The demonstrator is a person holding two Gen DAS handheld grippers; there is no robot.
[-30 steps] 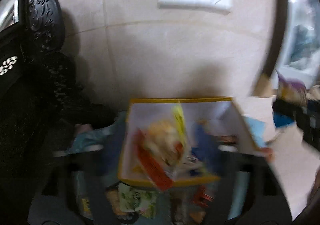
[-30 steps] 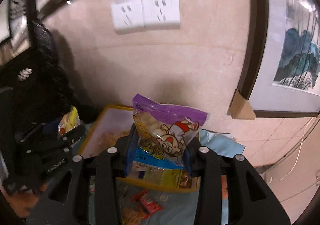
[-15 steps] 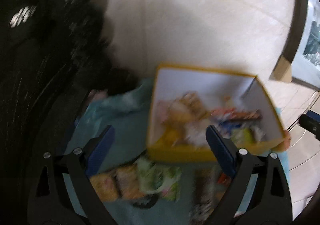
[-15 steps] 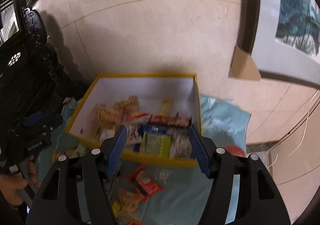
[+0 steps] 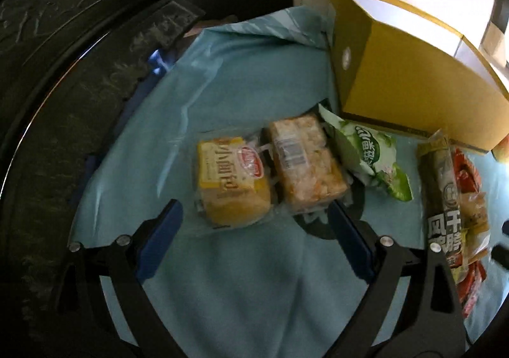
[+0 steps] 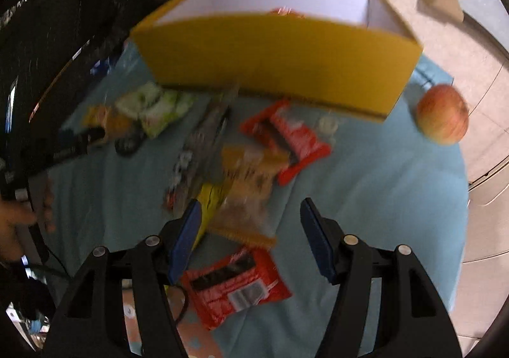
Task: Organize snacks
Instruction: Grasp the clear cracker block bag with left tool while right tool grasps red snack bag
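My left gripper (image 5: 254, 232) is open and empty, low over a yellow bread pack (image 5: 232, 181) and a clear-wrapped orange cake (image 5: 307, 161) on the blue cloth. A green snack bag (image 5: 370, 153) and a long dark stick pack (image 5: 443, 199) lie to their right. The yellow box (image 5: 410, 78) stands behind. My right gripper (image 6: 249, 235) is open and empty above a clear pack of brown snacks (image 6: 246, 199). Red packs (image 6: 286, 138) (image 6: 235, 285) lie around it. The box (image 6: 280, 56) stands behind them.
An apple (image 6: 443, 114) sits on the cloth right of the box. Dark carved furniture (image 5: 79, 40) borders the cloth on the left. The person's hand with the left gripper (image 6: 41, 167) shows at the left of the right wrist view. A tiled wall is behind.
Both grippers dropped their snacks into the box and opened. Both then pulled back and came down over the loose snacks in front of the box.
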